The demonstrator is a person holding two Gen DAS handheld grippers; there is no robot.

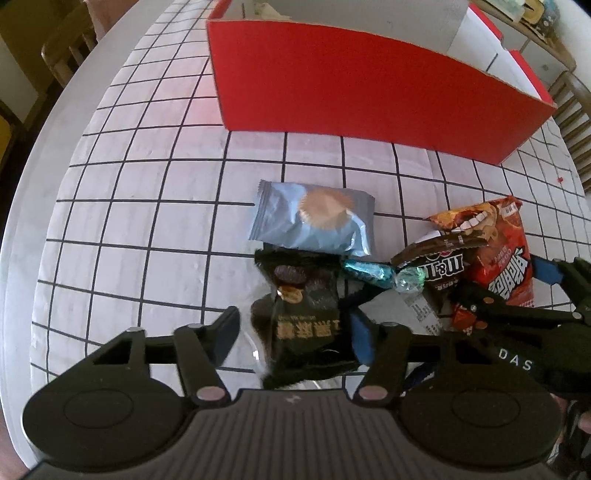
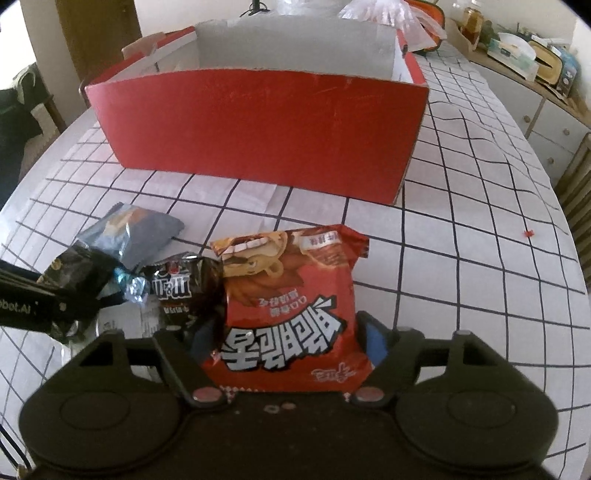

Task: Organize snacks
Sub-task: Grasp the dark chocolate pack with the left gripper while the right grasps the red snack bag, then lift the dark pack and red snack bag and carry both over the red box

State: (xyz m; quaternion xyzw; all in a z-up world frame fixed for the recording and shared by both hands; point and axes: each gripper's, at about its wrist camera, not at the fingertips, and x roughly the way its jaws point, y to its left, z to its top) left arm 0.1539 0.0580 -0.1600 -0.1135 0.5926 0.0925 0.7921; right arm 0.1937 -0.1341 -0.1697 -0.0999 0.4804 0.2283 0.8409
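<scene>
My left gripper (image 1: pixel 293 317) points down at the table and is shut on a crumpled black snack packet (image 1: pixel 306 314), whose gold print faces me. My right gripper (image 2: pixel 282 328) is shut on a puffy red chip bag (image 2: pixel 291 295), one blue pad against each side. Between the two lie a brown M&M's packet (image 2: pixel 184 284), teal foil candies (image 1: pixel 369 273) and a blue-grey packet (image 1: pixel 314 221). Beyond them stands a big open red box (image 2: pixel 258 129) with white inner walls. The red chip bag (image 1: pixel 506 258) also shows at the right of the left wrist view.
A white tablecloth (image 2: pixel 461 258) with a black grid covers the round table. Plastic bags (image 2: pixel 402 18) sit behind the box. A counter (image 2: pixel 535 55) crowded with jars and boxes runs along the far right. Wooden chairs (image 1: pixel 66 55) stand at the table's edge.
</scene>
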